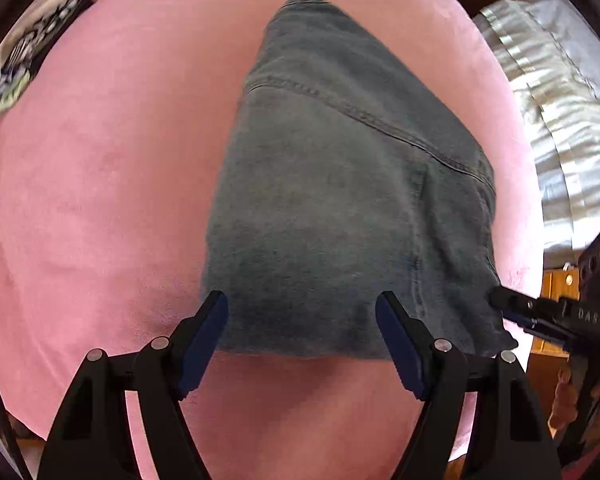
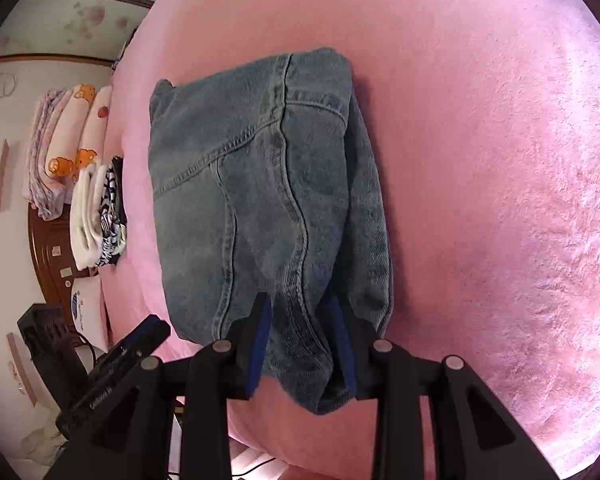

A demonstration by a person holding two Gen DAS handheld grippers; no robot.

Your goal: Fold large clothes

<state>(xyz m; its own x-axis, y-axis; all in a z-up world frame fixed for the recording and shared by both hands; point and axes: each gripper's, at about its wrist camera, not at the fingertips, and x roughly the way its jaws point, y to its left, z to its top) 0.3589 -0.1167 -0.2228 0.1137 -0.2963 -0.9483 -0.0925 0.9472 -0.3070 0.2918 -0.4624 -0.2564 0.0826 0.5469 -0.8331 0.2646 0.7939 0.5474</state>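
Two grippers are engaged: the jeans [image 2: 260, 200] are pinched by the right gripper [image 2: 302, 344], the left gripper [image 1: 302, 332] is spread empty, and edges should be aligned before release.

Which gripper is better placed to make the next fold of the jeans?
Right, probably. The right gripper is shut on the jeans' near corner; the left gripper is open, holding nothing.

light: bright daylight, glare right on pink blanket [image 2: 500, 160] | focus: soft | edges: strong fisheye bend, dark corners
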